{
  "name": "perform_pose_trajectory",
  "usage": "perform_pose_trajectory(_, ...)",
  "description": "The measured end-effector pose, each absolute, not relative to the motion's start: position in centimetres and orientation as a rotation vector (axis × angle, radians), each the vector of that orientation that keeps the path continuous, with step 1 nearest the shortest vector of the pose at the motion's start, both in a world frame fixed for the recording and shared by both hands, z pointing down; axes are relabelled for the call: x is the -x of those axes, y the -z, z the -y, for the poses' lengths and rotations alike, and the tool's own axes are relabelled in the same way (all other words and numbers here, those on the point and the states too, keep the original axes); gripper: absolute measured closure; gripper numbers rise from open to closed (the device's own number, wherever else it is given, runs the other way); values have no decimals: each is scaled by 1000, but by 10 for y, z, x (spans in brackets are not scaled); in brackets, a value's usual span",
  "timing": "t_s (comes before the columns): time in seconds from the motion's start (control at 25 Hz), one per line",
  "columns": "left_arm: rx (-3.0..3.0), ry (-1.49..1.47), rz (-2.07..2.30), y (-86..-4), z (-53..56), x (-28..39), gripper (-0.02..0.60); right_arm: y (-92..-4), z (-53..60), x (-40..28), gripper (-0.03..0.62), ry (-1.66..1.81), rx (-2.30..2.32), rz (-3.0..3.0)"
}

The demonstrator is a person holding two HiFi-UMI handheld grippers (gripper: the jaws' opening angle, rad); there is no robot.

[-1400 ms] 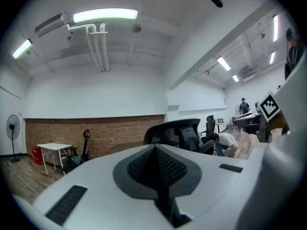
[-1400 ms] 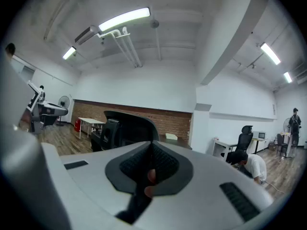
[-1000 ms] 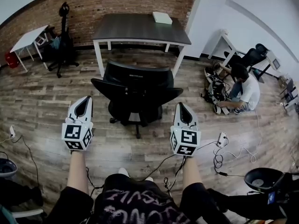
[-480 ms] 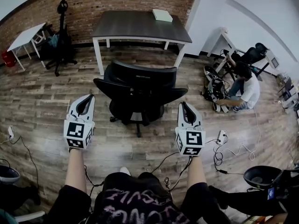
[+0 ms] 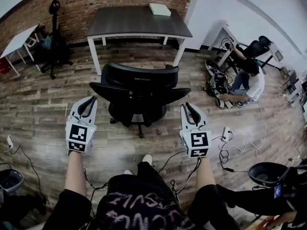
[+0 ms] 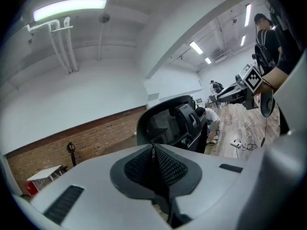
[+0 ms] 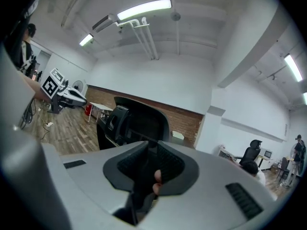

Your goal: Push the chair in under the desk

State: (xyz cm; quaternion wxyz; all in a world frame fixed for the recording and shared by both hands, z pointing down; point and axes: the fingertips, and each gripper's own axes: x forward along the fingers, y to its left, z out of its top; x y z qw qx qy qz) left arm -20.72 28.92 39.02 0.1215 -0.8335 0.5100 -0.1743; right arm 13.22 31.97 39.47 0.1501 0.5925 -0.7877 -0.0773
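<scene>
A black office chair [image 5: 139,87] is seen on the wooden floor in front of a dark-topped desk [image 5: 139,22], with its backrest turned towards the person. The chair is not tucked in: its seat and base are set clear of the desk's near edge, and a strip of floor is left between them. A white box [image 5: 159,9] is placed on the far part of the desktop, close to the brick wall.

The left gripper [image 5: 88,105] is held just behind the chair's left armrest and the right gripper [image 5: 192,110] just behind its right armrest; neither is seen touching the chair. In the left gripper view, the jaws are pressed together with nothing between them, and the chair's mesh back is framed beyond them. In the right gripper view, the jaws are being opened and a narrow dark gap is shown between the pads. Nothing of the chair is caught there, though a small skin-coloured shape, possibly a fingertip, is glimpsed low in the gap.

A person [image 5: 247,80] is seated on the floor to the right, well apart from the chair.
</scene>
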Motion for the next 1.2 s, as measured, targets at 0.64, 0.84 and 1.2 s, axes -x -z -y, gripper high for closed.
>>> perform_pose_trajectory(0.64, 2360, 908, -1297, -445, -213, 193, 461, -434, -229, -147, 429, 300, -1277, 2276)
perform_pose_trajectory(0.84, 2326, 1016, -1207, -449, -204, 187, 423, -451, -218, -148, 376, 342, -1059, 2255)
perform_pose_trajectory(1.2, 2236, 1238, -1025, -456, -193, 185, 368, -467, -206, -144, 372, 390, -887, 2195)
